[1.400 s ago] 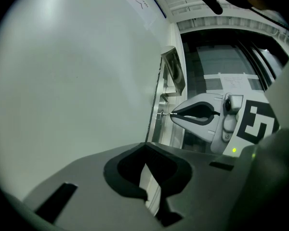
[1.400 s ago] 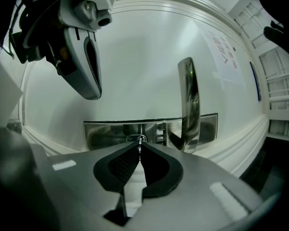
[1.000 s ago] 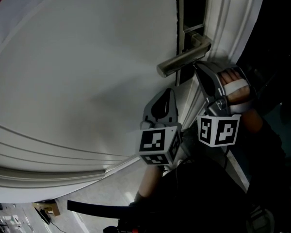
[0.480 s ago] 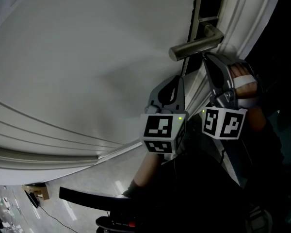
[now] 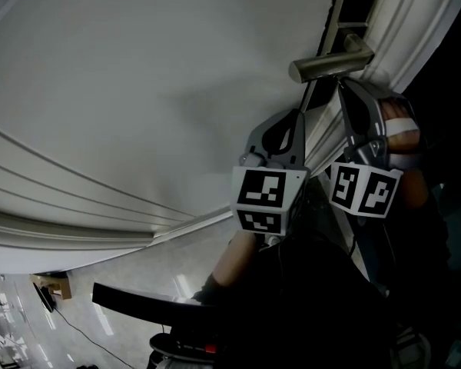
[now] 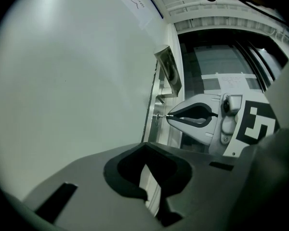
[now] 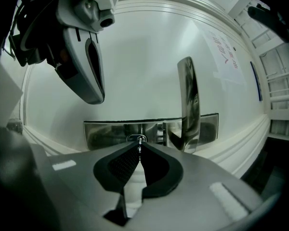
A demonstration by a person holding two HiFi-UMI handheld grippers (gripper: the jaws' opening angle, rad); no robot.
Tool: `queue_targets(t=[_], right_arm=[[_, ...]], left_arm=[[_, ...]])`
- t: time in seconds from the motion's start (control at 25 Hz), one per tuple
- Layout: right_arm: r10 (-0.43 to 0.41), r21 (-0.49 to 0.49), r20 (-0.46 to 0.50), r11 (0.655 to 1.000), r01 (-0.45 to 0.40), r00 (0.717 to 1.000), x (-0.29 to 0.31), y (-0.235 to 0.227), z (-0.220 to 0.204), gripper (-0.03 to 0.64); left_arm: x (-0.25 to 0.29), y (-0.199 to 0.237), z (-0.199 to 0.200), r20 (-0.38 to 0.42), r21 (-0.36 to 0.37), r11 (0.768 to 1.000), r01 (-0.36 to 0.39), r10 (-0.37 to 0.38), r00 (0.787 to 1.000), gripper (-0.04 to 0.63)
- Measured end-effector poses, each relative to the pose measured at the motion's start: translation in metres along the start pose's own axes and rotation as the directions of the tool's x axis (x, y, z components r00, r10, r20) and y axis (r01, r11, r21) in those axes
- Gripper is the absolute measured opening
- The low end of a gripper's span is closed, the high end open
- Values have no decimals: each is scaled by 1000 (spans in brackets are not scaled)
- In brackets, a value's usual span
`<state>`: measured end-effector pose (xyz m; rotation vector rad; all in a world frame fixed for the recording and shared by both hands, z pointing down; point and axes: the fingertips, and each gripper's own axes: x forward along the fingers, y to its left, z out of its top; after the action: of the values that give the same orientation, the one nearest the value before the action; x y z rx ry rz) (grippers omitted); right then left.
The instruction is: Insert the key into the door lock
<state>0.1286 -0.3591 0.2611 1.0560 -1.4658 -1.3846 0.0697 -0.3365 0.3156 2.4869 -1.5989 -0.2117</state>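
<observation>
**Key at the lock, right gripper clamped on it**

Nearest, the left gripper [image 6: 145, 146] has its jaws together on nothing, beside the door's [image 5: 138, 91] edge. Beyond it the right gripper [image 7: 139, 147] pinches the key [image 7: 139, 142]. The key's tip meets the lock [image 7: 131, 138] in the steel plate [image 7: 106, 133], though how deep it sits is unclear. The lever handle [image 7: 189, 105] stands just beside the lock.

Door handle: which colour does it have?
The handle is shiny silver metal, best seen in the right gripper view.
</observation>
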Motion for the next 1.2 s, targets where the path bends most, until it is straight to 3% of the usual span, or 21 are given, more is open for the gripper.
queue_targets(t=[0.92,1.04,1.2], right_arm=[[-4,4,-13,1000,4,1000,9,-2,0,12],[-11,79,7,997,10,1000,9,-3,0,14],[-29,273,25,962,21,999,2,-3,-9,15]], left_arm=[[-1,2,-4,4,-3,1000,-2,2,1000,0],[-3,4,-1,11,5,1000,-8,8,1000,0],[-5,8,6,24,-6,1000,-30,30,999,0]])
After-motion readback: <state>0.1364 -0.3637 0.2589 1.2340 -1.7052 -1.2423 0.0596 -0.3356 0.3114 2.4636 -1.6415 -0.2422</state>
